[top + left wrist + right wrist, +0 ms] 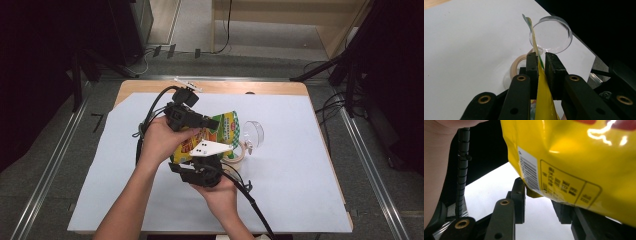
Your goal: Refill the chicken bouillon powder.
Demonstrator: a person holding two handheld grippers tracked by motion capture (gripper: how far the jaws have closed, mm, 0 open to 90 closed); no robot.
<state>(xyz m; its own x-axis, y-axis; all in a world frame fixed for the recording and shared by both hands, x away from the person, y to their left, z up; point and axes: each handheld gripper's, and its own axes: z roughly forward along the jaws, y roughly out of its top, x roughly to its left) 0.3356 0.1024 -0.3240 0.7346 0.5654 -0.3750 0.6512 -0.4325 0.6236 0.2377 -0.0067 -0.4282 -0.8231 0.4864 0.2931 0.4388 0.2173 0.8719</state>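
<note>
A wooden table [280,88] under a white sheet [300,165] stands on grey floor, dark stands at both sides. Nearest the front edge, the right gripper [540,203] has its jaws well apart beneath the lower corner of a yellow snack bag [220,131]; the bag's barcode end hangs between them, touching the left jaw at most, so nothing is gripped there yet. Just beyond, the left gripper [541,65] has its jaws closed tight on the bag's thin edge and holds it up off the sheet over the table's middle. Past the bag, a tape roll [517,65] lies flat on the sheet, and a clear round dish [554,35] stands beside it toward the far right corner. By my reading, the pickup is done with one hand; the second grip on the bag's bottom, and whatever follows, remains.
</note>
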